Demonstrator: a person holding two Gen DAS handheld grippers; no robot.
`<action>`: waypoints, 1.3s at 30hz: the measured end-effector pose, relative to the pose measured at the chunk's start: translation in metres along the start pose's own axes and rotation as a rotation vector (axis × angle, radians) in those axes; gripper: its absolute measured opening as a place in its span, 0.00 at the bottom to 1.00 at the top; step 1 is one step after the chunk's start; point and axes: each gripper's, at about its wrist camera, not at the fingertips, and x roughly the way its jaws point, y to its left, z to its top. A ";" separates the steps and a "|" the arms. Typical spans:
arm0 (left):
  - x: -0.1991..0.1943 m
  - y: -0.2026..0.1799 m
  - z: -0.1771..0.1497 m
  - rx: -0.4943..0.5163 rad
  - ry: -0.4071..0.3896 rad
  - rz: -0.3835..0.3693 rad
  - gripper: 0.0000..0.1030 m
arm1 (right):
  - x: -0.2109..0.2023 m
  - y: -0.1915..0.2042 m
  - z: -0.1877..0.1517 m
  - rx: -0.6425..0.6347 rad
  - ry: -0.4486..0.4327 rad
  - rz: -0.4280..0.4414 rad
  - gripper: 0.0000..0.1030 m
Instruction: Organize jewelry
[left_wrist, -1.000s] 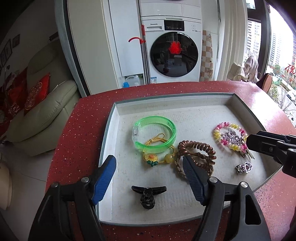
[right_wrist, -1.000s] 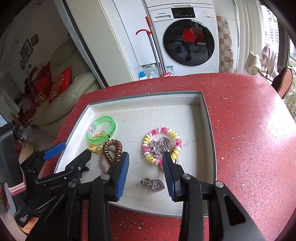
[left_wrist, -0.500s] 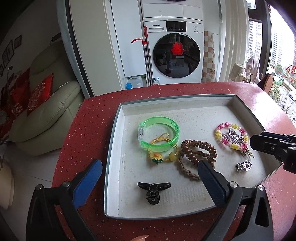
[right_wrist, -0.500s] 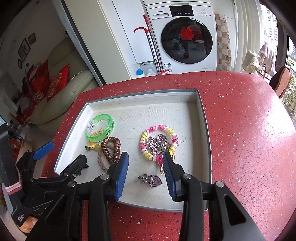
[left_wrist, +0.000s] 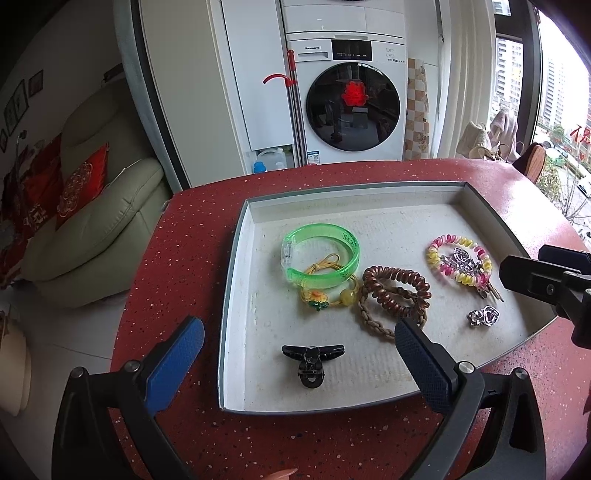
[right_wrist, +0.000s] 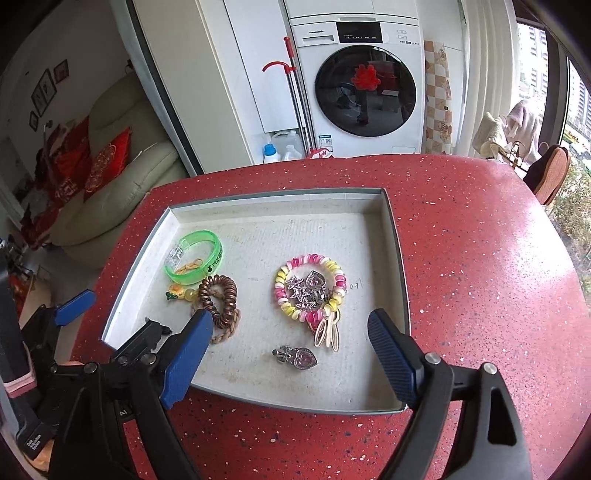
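Over the tray, both claws apart

On the red tabletop (right_wrist: 480, 258) our tray (right_wrist: 400, 258) held the jewelry. We kept our left claw (left_wrist: 299, 363) wide apart above the black clip (left_wrist: 312, 360); our right claw (right_wrist: 290, 363) was opening, empty, above the heart charm (right_wrist: 297, 357).

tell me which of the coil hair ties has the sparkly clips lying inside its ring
The pink and yellow coil tie, toward the tray's right side. The brown coil tie has no clips inside it; it lies on a braided band.
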 end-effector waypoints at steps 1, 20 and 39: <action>0.000 0.000 -0.001 0.002 0.001 0.001 1.00 | 0.000 0.001 0.000 -0.007 0.002 -0.004 0.98; -0.008 0.007 -0.003 -0.021 0.002 0.019 1.00 | -0.013 0.003 -0.006 0.002 0.007 -0.015 1.00; -0.034 0.014 -0.028 -0.073 -0.016 0.018 1.00 | -0.046 0.013 -0.033 -0.048 -0.111 -0.072 1.00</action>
